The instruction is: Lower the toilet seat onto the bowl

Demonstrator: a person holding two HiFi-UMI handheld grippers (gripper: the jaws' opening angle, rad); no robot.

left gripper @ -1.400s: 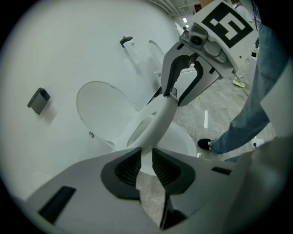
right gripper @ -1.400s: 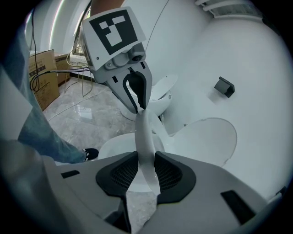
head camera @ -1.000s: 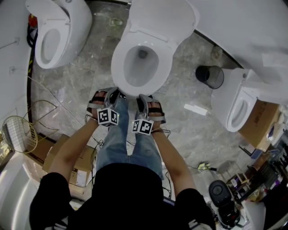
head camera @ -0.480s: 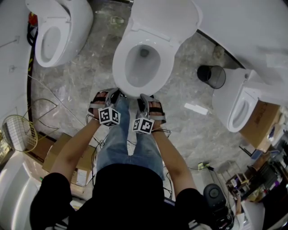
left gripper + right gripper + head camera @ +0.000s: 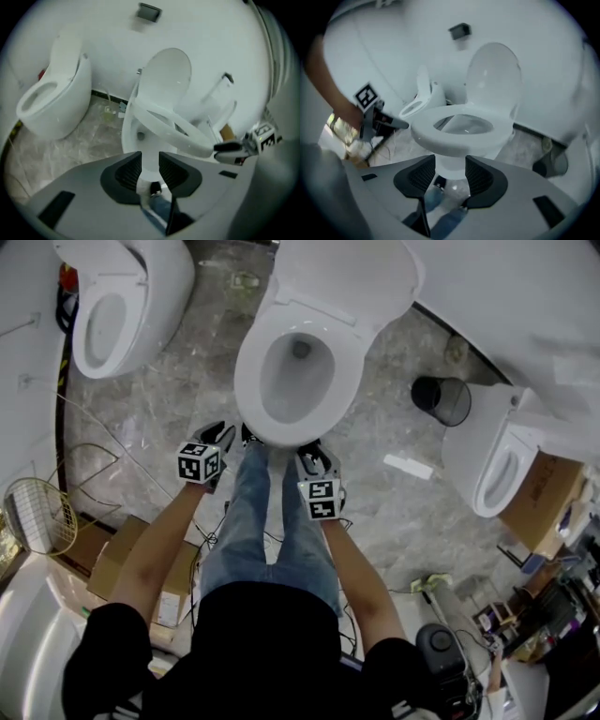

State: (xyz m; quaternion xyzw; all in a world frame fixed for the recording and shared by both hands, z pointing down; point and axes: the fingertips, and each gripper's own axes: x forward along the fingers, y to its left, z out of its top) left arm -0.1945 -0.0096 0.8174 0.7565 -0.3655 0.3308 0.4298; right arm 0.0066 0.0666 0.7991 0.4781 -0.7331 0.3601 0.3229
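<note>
The white toilet stands at the top middle of the head view, its seat [image 5: 295, 371] lying flat on the bowl and its lid [image 5: 342, 282] raised behind. My left gripper [image 5: 223, 434] and right gripper [image 5: 310, 452] hang just in front of the bowl's front rim, apart from it. Both pairs of jaws have just been opening, and nothing is between them. In the left gripper view the pads of my left gripper [image 5: 150, 168] frame the bowl's base under the seat [image 5: 173, 129]. In the right gripper view the seat [image 5: 454, 136] lies beyond my right gripper [image 5: 450, 176].
A second toilet [image 5: 117, 306] stands at the left and a third [image 5: 502, 465] at the right. A black bin [image 5: 438, 399] sits right of the bowl. A wire basket [image 5: 37, 517] and cardboard boxes [image 5: 122, 563] lie at the lower left. The person's jeans-clad legs [image 5: 262, 521] stand under the grippers.
Both grippers have rolled and drawn apart: the left one moved left, the right one slightly down and right. The seat stays flat on the bowl.
</note>
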